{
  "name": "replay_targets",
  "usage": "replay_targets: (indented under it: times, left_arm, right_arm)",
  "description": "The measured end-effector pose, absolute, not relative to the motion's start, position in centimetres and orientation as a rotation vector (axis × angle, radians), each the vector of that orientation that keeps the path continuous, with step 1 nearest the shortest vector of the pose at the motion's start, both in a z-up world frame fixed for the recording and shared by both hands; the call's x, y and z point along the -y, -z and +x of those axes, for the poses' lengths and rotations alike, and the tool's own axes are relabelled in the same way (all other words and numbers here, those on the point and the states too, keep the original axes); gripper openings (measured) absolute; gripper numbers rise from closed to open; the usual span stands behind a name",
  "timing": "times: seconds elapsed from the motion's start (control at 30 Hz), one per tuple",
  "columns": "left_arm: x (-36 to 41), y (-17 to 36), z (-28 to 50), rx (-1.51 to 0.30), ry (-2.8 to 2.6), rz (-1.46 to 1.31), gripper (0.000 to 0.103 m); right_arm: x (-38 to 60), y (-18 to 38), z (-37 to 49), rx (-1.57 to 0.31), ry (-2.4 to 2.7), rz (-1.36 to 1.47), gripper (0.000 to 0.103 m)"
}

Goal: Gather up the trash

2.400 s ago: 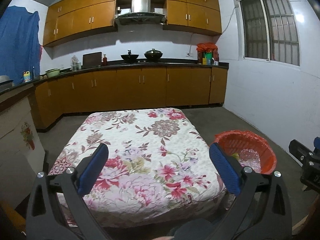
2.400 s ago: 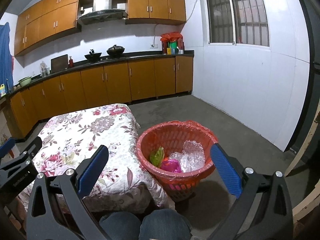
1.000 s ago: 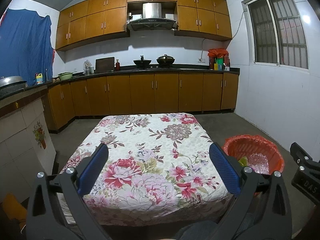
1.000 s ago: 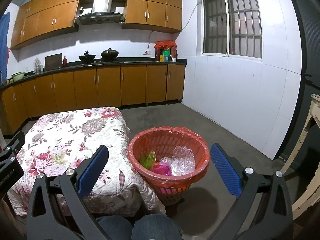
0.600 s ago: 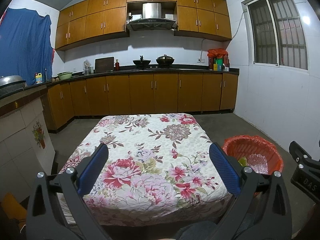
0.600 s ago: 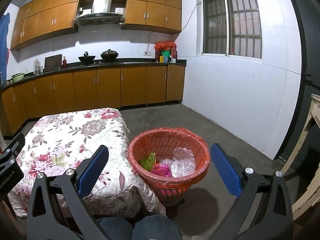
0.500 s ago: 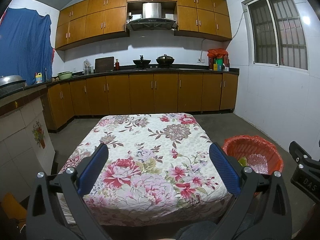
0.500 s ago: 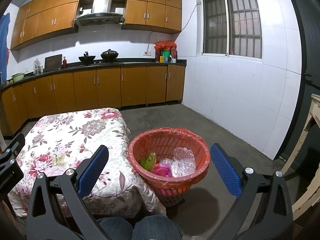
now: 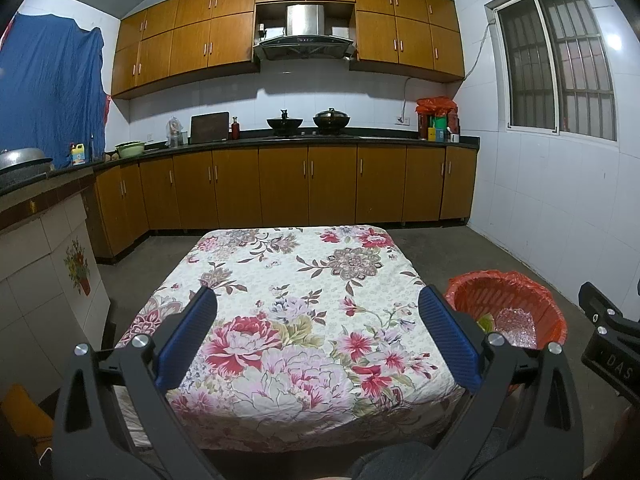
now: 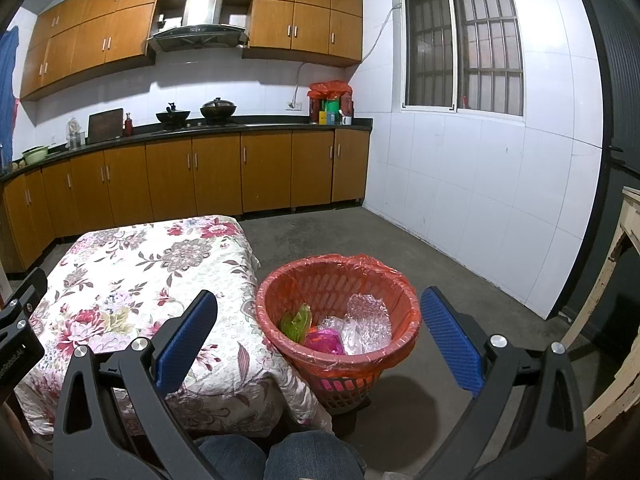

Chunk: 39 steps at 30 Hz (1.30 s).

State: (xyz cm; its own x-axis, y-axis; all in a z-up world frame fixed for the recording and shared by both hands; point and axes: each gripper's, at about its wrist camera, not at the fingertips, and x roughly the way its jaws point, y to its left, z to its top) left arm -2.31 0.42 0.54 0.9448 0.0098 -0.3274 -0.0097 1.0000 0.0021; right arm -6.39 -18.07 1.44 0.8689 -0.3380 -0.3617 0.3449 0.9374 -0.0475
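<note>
An orange basket (image 10: 394, 292) lined with an orange bag stands on the floor right of the table; it also shows in the left wrist view (image 9: 540, 300). Inside lie a green wrapper (image 10: 296, 322), a pink wrapper (image 10: 324, 340) and clear bubble wrap (image 10: 368, 320). The table under a floral cloth (image 9: 304, 312) bears no loose trash. My left gripper (image 9: 318, 338) is open and empty above the table's near edge. My right gripper (image 10: 320, 340) is open and empty, held in front of the basket.
Wooden cabinets (image 9: 308, 188) and a dark counter with pots run along the back wall. A tiled counter (image 9: 40, 248) stands left. White tiled wall (image 10: 500, 200) and a wooden frame (image 10: 616, 292) are on the right. Bare concrete floor (image 10: 440, 264) lies beyond the basket.
Both grippers pulled back and rose a little over the first seconds; in the last half second nothing visibly moved. Both stay open and empty.
</note>
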Motion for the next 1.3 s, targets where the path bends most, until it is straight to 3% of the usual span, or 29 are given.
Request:
replay_targets:
  times: [1.3]
  left_arm:
    - [-0.09, -0.26, -2.33, -0.338, -0.009, -0.002, 0.099]
  right_arm:
    - [18.29, -1.44, -6.43, -0.376, 0.357, 0.021, 0.101]
